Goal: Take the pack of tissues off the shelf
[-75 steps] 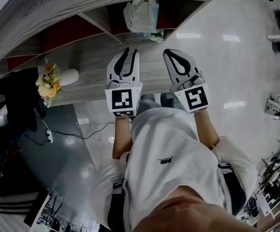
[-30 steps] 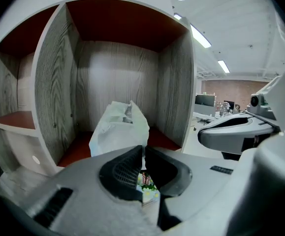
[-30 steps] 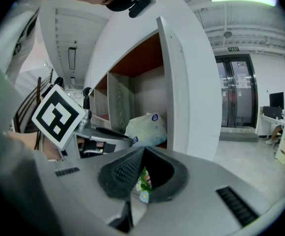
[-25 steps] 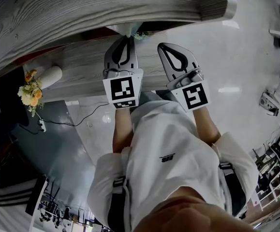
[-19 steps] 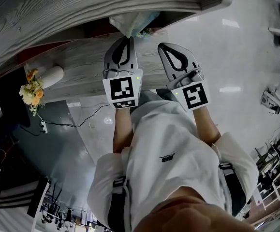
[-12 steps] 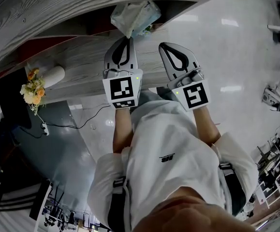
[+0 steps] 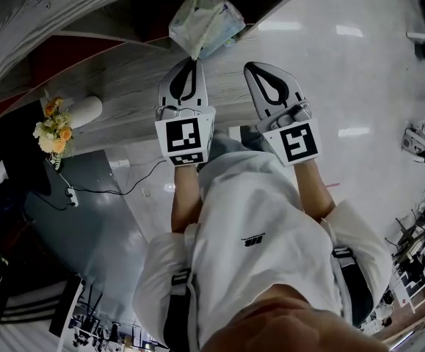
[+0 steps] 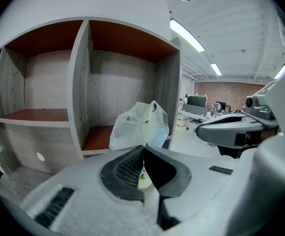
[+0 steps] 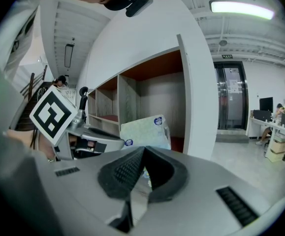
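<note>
The pack of tissues (image 7: 206,22), in a pale crinkly plastic wrap, hangs just in front of the shelf's right-hand compartment (image 8: 127,87). My left gripper (image 7: 191,60) is shut on the wrap's lower corner, and the pack (image 8: 140,126) rises straight above the closed tips (image 8: 143,147). My right gripper (image 7: 258,69) stands shut beside it to the right, apart from the pack, with nothing between its fingers. From the right gripper view (image 9: 143,150) the pack (image 9: 146,131) shows beyond the left gripper (image 9: 90,137).
The grey wood shelf (image 7: 65,20) has red-brown inner boards and an open compartment at left (image 8: 34,92). A white vase (image 7: 89,110) with yellow flowers (image 7: 54,129) lies on the low ledge. A cable (image 7: 117,189) runs over the glossy floor.
The pack has come out from under the shelf's top board and now shows whole, still at the left gripper's tip. Both grippers have drawn back from the shelf a little.
</note>
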Motion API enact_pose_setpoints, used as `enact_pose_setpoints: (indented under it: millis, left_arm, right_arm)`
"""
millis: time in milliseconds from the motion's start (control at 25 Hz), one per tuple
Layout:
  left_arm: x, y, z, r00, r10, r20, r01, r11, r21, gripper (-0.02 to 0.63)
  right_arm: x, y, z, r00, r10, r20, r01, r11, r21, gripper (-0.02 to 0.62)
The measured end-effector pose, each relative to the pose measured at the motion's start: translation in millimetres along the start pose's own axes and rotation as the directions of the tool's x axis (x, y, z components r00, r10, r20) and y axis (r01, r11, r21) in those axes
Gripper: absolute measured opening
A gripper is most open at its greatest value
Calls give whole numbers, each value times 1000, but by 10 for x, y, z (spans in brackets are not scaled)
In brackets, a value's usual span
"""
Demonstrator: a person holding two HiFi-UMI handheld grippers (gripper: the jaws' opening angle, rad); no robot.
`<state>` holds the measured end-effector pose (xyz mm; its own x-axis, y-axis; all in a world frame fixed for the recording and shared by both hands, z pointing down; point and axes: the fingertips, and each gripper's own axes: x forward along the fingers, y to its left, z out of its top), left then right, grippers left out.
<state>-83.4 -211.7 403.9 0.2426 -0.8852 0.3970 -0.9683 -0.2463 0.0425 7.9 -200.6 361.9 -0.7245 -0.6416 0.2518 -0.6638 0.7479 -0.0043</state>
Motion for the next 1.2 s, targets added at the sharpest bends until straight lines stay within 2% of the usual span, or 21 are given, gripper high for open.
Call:
enact_pose_setpoints:
  millis: [640,1200]
  left_arm:
    - [-348,10,-377,997,-68,-23,69,997,20,29]
    - [-476,-65,-797,991,-107,-84,109,994,20,29]
  right_arm:
    - [-87,344,-267,998,-54,-27,55,998,25,26]
    - [-144,486,-600,995,-66,-80,70,996,46,26]
